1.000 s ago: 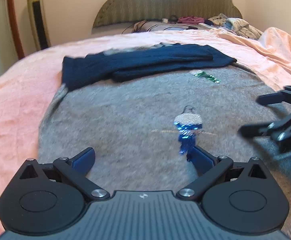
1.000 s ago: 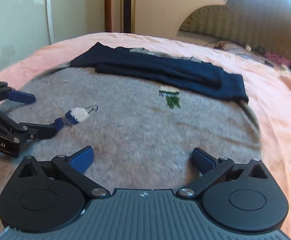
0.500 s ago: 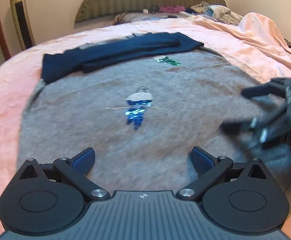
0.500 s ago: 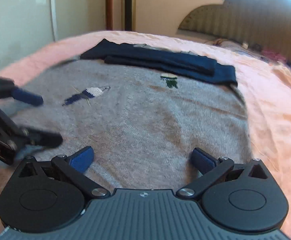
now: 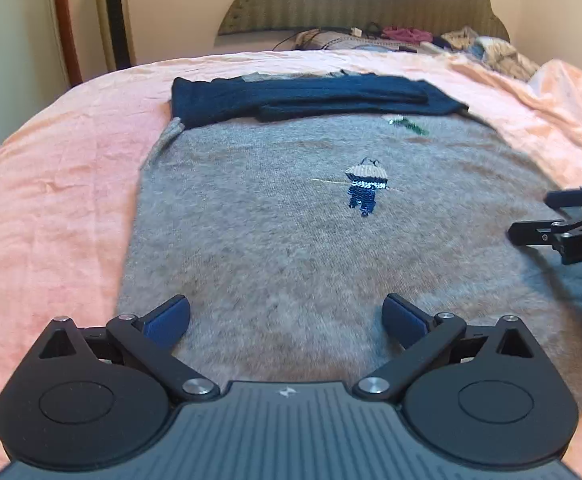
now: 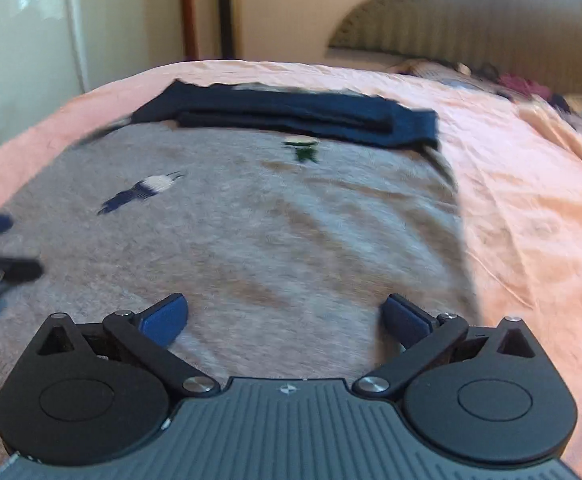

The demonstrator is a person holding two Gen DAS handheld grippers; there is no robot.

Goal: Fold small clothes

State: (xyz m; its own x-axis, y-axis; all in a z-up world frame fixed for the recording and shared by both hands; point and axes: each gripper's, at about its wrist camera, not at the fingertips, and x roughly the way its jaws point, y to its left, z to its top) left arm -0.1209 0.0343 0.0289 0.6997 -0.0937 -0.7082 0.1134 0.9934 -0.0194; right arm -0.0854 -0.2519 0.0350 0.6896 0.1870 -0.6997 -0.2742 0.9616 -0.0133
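Your left gripper [image 5: 287, 316] sits low over the near part of the grey knitted sweater [image 5: 291, 248], its blue-padded fingers spread wide with nothing between them. Your right gripper [image 6: 287, 314] is in the same condition: fingers fully apart, empty, hovering just above the knit.

The sweater lies flat on the pink bedspread [image 5: 51, 208], directly ahead of both grippers. Its dark navy sleeves [image 5: 311, 96] are already folded across the far end, forming a band that runs left to right near the headboard [image 5: 355, 4]. A small embroidered figure in white and blue [image 5: 365, 188] marks roughly the middle of the grey body, with a smaller green motif [image 5: 409, 125] beyond it, close to the sleeves.

What the next move turns on is this: the sweater's long axis runs away from you, from the edge under your grippers to the sleeve band at the far end. Both grippers are at the near end, side by side, the left one closer to the sweater's left edge and the right one toward its right edge, which shows clearly in the right wrist view. The near hem itself is hidden below both gripper bodies, so you cannot tell exactly how far the fingers stand from it. Judging by this, the likely step is pinching the near edge with both and carrying it toward the sleeves.
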